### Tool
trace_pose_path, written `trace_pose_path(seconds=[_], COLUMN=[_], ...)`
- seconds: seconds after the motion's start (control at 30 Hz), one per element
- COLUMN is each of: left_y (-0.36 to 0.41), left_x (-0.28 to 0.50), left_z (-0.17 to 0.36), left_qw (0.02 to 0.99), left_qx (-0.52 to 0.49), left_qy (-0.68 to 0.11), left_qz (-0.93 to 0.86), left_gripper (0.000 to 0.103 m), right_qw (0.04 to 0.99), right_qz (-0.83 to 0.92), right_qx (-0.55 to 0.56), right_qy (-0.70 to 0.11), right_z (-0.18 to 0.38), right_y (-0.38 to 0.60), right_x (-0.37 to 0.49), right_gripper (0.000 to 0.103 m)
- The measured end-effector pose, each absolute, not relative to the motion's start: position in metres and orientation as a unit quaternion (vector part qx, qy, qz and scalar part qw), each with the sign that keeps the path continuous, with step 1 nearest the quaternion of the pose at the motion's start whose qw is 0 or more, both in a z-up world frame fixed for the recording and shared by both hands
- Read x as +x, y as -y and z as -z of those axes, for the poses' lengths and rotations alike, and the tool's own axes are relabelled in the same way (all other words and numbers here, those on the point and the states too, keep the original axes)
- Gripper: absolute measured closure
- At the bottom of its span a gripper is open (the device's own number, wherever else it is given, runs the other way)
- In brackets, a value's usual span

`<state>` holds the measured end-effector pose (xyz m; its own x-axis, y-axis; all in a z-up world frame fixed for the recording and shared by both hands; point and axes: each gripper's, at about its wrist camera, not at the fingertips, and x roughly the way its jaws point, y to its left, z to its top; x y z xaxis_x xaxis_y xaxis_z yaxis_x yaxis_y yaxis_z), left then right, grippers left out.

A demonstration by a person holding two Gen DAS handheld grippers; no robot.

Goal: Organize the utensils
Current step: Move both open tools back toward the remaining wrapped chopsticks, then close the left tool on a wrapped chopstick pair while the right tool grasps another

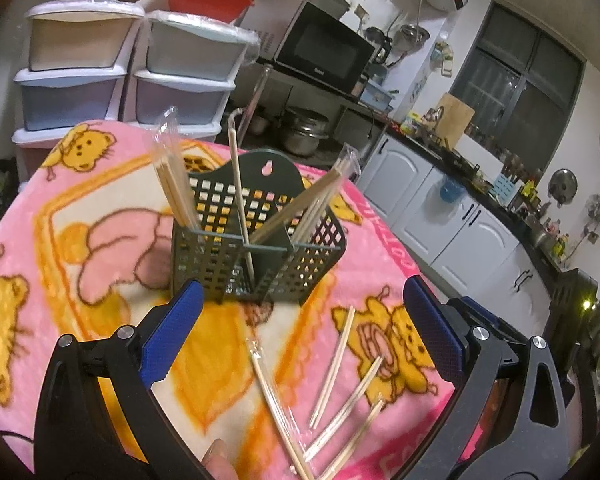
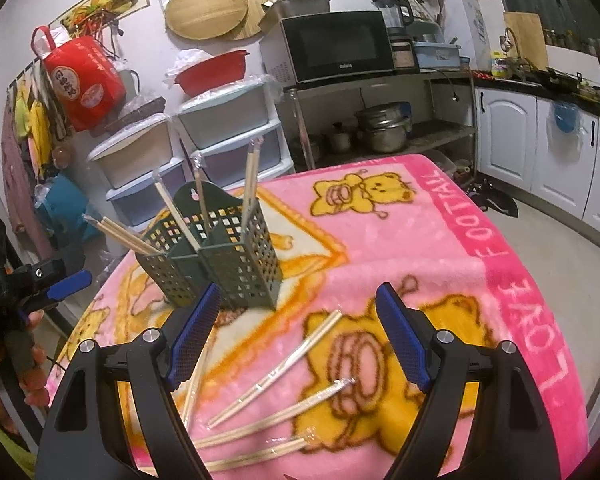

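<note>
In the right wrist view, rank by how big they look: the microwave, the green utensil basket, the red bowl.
1. Green utensil basket and microwave: look alike, and the basket is nearer, so unranked.
2. Red bowl, clearly smallest.

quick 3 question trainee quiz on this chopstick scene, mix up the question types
1. True or false: both tongs, left and right, are open and empty.
2. The chopsticks not yet sorted lie on: A) the blanket B) the floor C) the microwave
3. Fill in: the green basket stands ____ on the blanket.

Key: 1 true; 2 A; 3 upright
</note>
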<state>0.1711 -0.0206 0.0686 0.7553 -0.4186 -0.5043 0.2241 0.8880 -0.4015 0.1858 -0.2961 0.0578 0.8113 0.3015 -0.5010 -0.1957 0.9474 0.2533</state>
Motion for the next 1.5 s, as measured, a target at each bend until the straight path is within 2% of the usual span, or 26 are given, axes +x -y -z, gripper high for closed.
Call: trace_pose_path(seconds=[0.9,1.1,1.17,1.33,1.43,1.5], left_y=[0.035,0.040,0.044,0.052,0.053,0.052], left_x=[0.200,0.208,0.210,0.219,0.223,0.226], left_z=[0.014,0.028,0.033,0.043,0.048,0.050], left_qw=[0.880,0.868,0.865,0.857,0.854,0.854], left_qx=[-0.148,-0.147,-0.141,-0.125,-0.121,-0.118], left_qy=[-0.419,-0.442,-0.450,-0.469,-0.477,-0.479], left_qz=[0.165,0.172,0.174,0.173,0.170,0.166], left_gripper=[0.011,0.011,0.014,0.032,0.033,0.033], right_qw=[0.906,0.895,0.890,0.879,0.869,0.870], right_qz=[-0.143,-0.158,-0.162,-0.160,-0.157,-0.151], right_qx=[0.107,0.101,0.100,0.104,0.112,0.105], right_qy=[-0.383,-0.405,-0.414,-0.437,-0.456,-0.457], right_z=[0.006,0.019,0.024,0.036,0.045,0.048], right_y=[0.304,0.298,0.296,0.290,0.288,0.286], right_x=[0.181,0.173,0.171,0.171,0.172,0.170], right_gripper=[0.026,0.036,0.040,0.052,0.061,0.062])
